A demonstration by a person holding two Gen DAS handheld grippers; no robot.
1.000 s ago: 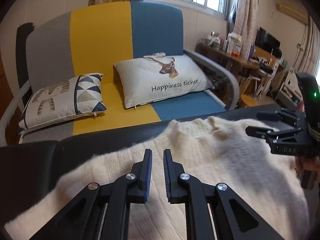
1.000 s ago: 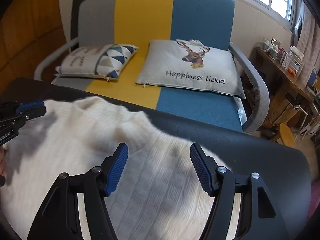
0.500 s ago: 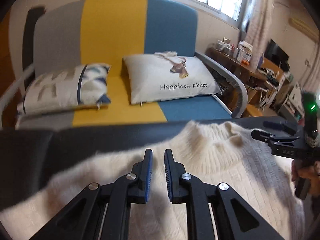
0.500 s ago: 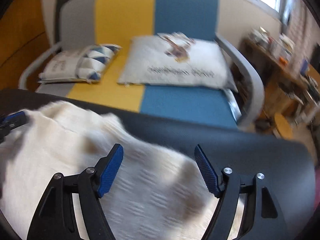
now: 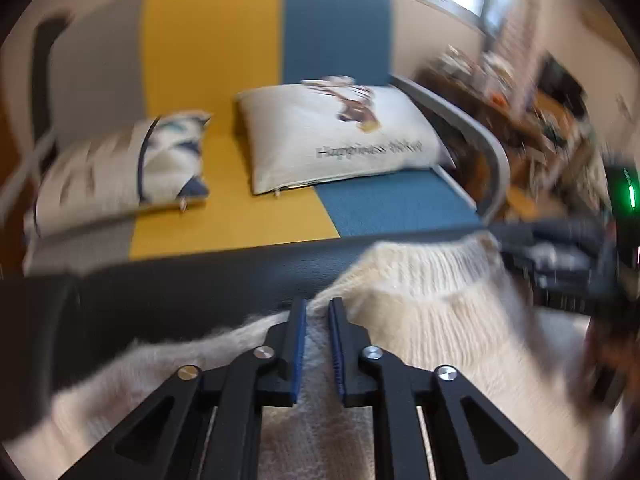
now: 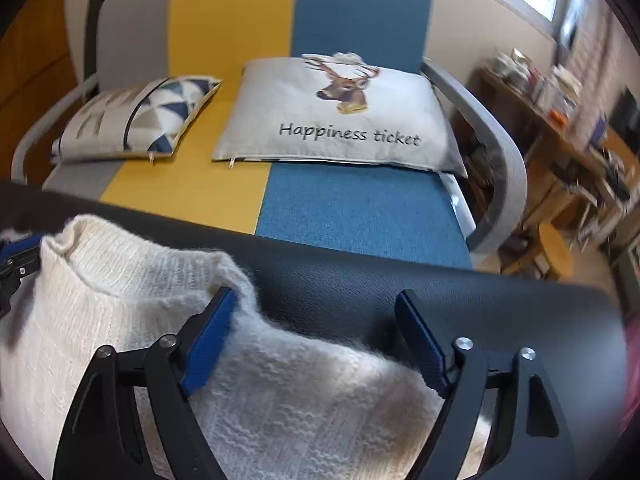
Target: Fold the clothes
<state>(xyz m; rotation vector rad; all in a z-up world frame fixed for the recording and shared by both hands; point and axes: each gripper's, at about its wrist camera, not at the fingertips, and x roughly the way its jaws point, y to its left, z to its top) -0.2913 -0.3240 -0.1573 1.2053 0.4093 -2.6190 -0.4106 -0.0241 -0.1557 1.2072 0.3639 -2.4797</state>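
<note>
A cream knitted sweater (image 5: 420,328) lies on the black table (image 5: 180,292), collar toward the sofa. My left gripper (image 5: 318,305) sits low over its left shoulder edge. The jaws are a narrow gap apart and closing slightly, with knit showing in the gap but not visibly pinched. In the right wrist view my right gripper (image 6: 314,294) hangs over the sweater (image 6: 120,280) at its right shoulder. Its jaws are wide and still opening, the left pad (image 6: 212,328) brushes the fuzzy edge, and nothing is gripped. Each gripper also shows in the other's view: right gripper (image 5: 560,252), left gripper (image 6: 20,256).
Beyond the table (image 6: 480,304) stands a grey, yellow and blue sofa (image 6: 360,216) with a deer cushion (image 6: 340,120) and a triangle-pattern cushion (image 6: 140,120). A cluttered wooden shelf (image 6: 560,128) and a round stool (image 6: 554,252) are at the right.
Both grippers came down and forward toward the sweater's collar end. The right jaws spread wider. The left jaws kept their narrow gap.
</note>
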